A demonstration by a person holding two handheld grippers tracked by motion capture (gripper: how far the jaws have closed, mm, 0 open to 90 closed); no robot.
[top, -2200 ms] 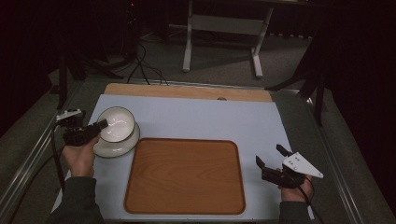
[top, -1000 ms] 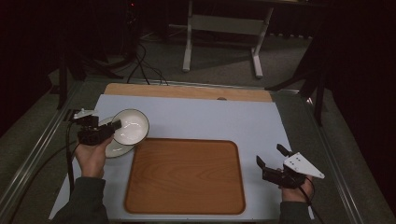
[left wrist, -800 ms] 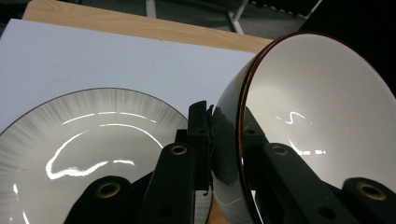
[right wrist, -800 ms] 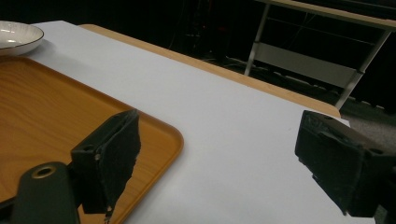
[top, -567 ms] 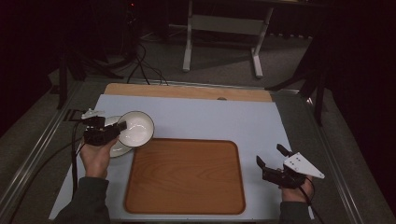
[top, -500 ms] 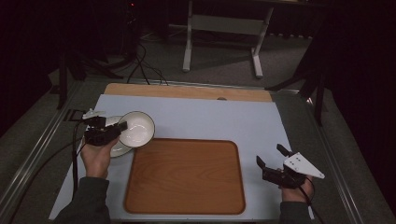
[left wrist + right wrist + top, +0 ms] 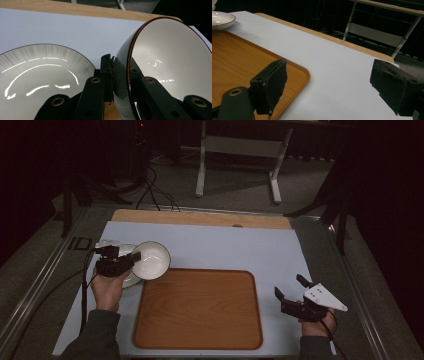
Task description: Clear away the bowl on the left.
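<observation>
High view had the left hand-held gripper (image 7: 131, 261) clamped on the rim of a white glazed bowl with a thin dark-brown edge (image 7: 150, 260), at about 9 o'clock on the bench (image 7: 225, 245). Compared with a couple of seconds earlier, the bowl was no longer sitting on the pale ribbed ceramic saucer (image 7: 126, 279). It had come up off it and drifted toward the big rounded wooden tray (image 7: 200, 307), hanging tilted over the tray's 11 o'clock corner with the saucer left behind just beside the hand. My guess is the bowl was on its way onto the tray, with the saucer still to follow.

Left gripper view backed that up: the jaws pinched the bowl's wall, one pad inside and one outside, bowl (image 7: 172, 60) tipped on its side and the saucer (image 7: 37, 77) below and to the left of it.

The right hand-held gripper (image 7: 291, 291) hadn't budged, parked at 4 o'clock beside the tray, jaws spread wide with nothing between them; right gripper view showed just bare white mat in the gap (image 7: 327, 90).

Nothing really blocked the route. The tray was bare, and the grey metal stand (image 7: 240, 155) on the floor past 12 o'clock was well apart from everything.
</observation>
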